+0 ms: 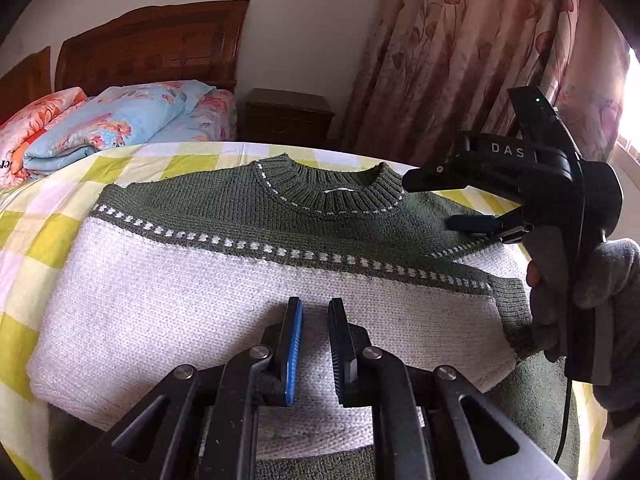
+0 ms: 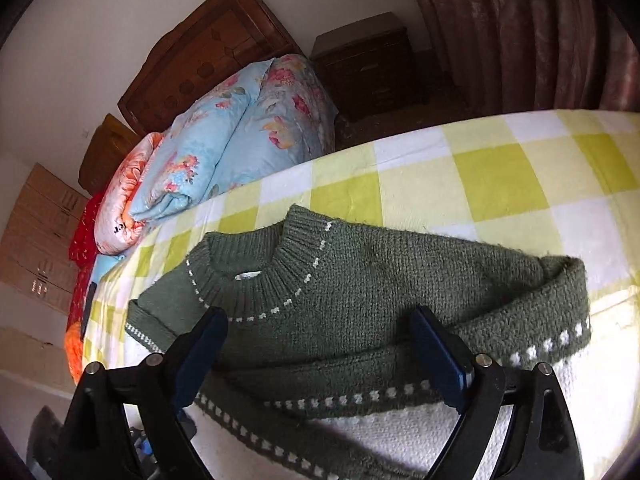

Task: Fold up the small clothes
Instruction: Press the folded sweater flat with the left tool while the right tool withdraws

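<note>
Working from the largest thing down, I see the bed [image 2: 500, 168] with its yellow-and-white checked sheet, and the small knitted sweater [image 1: 248, 280] lying flat on it, collar toward the far edge, sleeves already turned in over the body. It reads as a thick, soft knit: light, floppy, not slippery, likely to sag and stretch if I lift it by one point. I'd judge the best holds are the doubled edges at the shoulders or hem, where the wool is thick enough to pinch without snagging loops.

My left gripper [image 1: 316, 308] sits over the white lower part of the body, its jaws narrow with a slim gap and nothing between them. My right gripper [image 2: 320, 320] is over the green shoulder near the collar [image 2: 260, 276], jaws spread wide, holding nothing; whether the tips touch the knit I cannot tell.
</note>
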The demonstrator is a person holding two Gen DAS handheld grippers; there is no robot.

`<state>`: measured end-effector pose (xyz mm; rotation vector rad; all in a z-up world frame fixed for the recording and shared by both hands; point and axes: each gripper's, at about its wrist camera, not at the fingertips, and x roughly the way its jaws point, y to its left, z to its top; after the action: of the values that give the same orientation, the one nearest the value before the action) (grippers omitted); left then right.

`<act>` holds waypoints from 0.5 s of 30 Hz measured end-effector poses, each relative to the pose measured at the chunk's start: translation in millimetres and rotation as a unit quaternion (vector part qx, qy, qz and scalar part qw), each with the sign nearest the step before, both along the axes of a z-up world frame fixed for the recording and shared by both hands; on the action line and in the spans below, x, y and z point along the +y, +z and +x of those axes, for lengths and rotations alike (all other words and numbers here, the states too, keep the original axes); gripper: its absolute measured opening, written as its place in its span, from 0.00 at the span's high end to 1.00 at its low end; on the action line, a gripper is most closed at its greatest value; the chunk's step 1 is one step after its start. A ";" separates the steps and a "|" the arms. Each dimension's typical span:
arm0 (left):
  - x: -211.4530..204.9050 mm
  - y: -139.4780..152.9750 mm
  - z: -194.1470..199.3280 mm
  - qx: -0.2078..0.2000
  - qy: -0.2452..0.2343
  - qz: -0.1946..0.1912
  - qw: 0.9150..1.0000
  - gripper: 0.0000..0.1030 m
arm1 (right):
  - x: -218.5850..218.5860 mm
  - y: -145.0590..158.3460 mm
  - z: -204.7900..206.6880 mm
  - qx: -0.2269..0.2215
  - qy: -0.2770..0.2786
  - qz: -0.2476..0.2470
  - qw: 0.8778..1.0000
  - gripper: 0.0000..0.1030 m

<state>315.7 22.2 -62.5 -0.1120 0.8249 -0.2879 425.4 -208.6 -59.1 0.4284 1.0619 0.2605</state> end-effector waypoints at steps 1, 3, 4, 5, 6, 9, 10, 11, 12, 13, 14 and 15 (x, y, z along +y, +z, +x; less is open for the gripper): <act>0.3 -0.1 0.0 0.000 0.000 -0.001 1.000 0.87 | 0.2 -0.3 2.4 -0.002 0.002 -0.007 1.000 0.00; -0.1 0.1 -0.6 0.000 0.000 -0.001 1.000 0.87 | -5.2 -0.8 5.1 0.002 -0.005 0.004 1.000 0.00; -0.1 0.1 -0.7 0.000 0.000 -0.001 1.000 0.87 | -10.5 -1.1 5.3 0.002 -0.015 0.011 1.000 0.00; 0.1 0.1 -0.7 0.000 0.000 -0.001 1.000 0.87 | -17.6 -1.4 4.6 -0.002 -0.031 0.016 0.999 0.00; 0.7 -0.3 -0.1 0.000 0.000 -0.003 1.000 0.87 | -25.9 -2.7 4.3 -0.008 -0.047 0.029 0.998 0.00; 2.8 -0.2 -0.7 0.001 0.000 -0.008 1.000 0.87 | -37.1 -0.1 -4.9 -0.014 -0.074 0.056 0.996 0.00; 3.4 -0.2 -0.5 0.001 0.000 -0.007 1.000 0.87 | -35.1 5.5 -10.7 -0.018 -0.078 0.044 0.996 0.00; 3.7 -0.1 -0.7 0.001 0.000 -0.007 1.000 0.87 | -32.2 14.1 -18.4 -0.030 -0.071 0.048 0.996 0.00; 4.0 0.0 -0.8 0.001 0.000 -0.007 1.000 0.87 | -27.7 23.1 -28.5 -0.050 -0.055 0.060 0.995 0.00; 4.3 0.0 -0.8 0.001 0.000 -0.007 1.000 0.87 | -21.0 32.6 -40.9 -0.070 -0.039 0.057 0.995 0.00; 4.6 0.1 -0.9 0.001 0.000 -0.006 1.000 0.87 | -11.8 41.0 -54.3 -0.085 -0.026 0.025 0.996 0.00; 4.2 0.1 -1.1 0.001 0.000 -0.005 1.000 0.87 | -0.2 46.8 -68.7 -0.098 -0.010 -0.020 0.995 0.00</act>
<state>314.6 26.4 -62.3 -0.1227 0.8247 -0.2916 356.7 -208.9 -12.3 0.3691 0.8682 0.2586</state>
